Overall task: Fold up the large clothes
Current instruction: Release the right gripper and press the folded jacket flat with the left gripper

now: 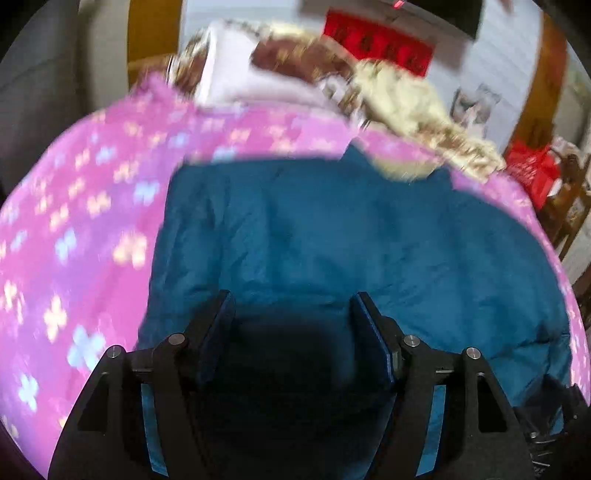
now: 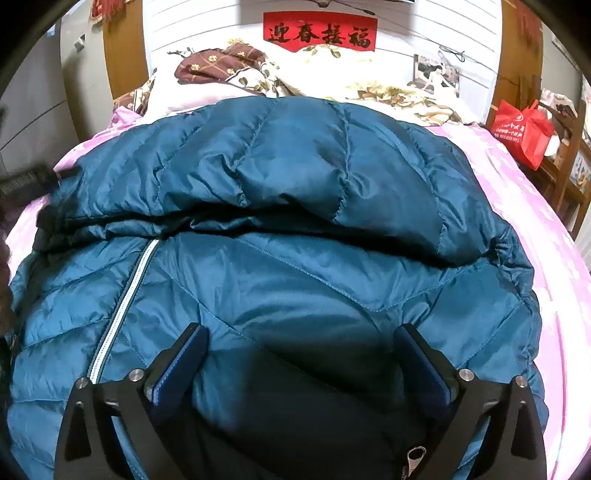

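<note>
A teal quilted down jacket lies on a pink flowered bedspread. In the right wrist view its far part is folded over the near part, and a white zipper runs down the left side. My right gripper is open and empty just above the near part of the jacket. In the blurred left wrist view the jacket lies flat, and my left gripper is open and empty above its near edge.
Pillows and a floral quilt are piled at the headboard. A red banner hangs on the wall. A red bag sits on wooden furniture to the right of the bed. A grey wardrobe stands at the left.
</note>
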Motion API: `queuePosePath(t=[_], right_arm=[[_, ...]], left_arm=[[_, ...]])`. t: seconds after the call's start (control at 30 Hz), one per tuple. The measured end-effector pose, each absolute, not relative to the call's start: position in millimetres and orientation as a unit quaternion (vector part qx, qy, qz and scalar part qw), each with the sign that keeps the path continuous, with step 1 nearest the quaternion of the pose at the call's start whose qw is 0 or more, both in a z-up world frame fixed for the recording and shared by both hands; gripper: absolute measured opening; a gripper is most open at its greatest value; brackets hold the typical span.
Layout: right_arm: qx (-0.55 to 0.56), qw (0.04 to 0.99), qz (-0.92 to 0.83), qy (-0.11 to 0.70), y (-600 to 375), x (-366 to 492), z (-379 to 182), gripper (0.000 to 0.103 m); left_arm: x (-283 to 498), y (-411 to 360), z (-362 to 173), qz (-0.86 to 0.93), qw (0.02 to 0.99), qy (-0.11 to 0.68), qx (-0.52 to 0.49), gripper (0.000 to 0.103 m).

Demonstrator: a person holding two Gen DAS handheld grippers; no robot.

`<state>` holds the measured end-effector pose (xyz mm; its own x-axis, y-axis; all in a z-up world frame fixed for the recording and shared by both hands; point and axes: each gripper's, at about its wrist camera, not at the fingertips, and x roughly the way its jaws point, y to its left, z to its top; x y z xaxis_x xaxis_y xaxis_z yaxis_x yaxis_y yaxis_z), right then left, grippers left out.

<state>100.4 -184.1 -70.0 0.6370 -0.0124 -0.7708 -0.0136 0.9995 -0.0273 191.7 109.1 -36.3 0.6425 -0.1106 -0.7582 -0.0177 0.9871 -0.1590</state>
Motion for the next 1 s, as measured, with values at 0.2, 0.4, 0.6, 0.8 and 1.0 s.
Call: queuePosePath(t=[0.2,0.4,0.6,0.8,1.0], right_arm=[[-0.016,0.901,0.001,0.433,-184,102,-72,0.103],[-0.019,0.9,0.0,0.436,-183,103,-72,0.103],[-0.013,0.897,0.003,0.442,-184,106,-73,0.103],[-0.007,0.894,0.008,0.448,-188,109,-74,0.103],[-0.002,0.895,0.014,0.445,-191,109,-71,0.103]], left_arm=[[187,101,-41,-0.009,0.899,0.435,-0.044,0.067],[182,99,-44,-0.003,0.899,0.437,-0.036,0.067],[174,97,-47,0.012,0.896,0.443,-0.025,0.067],[161,97,-48,0.029,0.893,0.449,-0.013,0.067],[142,99,-21,0.067,0.918,0.391,-0.009,0.067]])
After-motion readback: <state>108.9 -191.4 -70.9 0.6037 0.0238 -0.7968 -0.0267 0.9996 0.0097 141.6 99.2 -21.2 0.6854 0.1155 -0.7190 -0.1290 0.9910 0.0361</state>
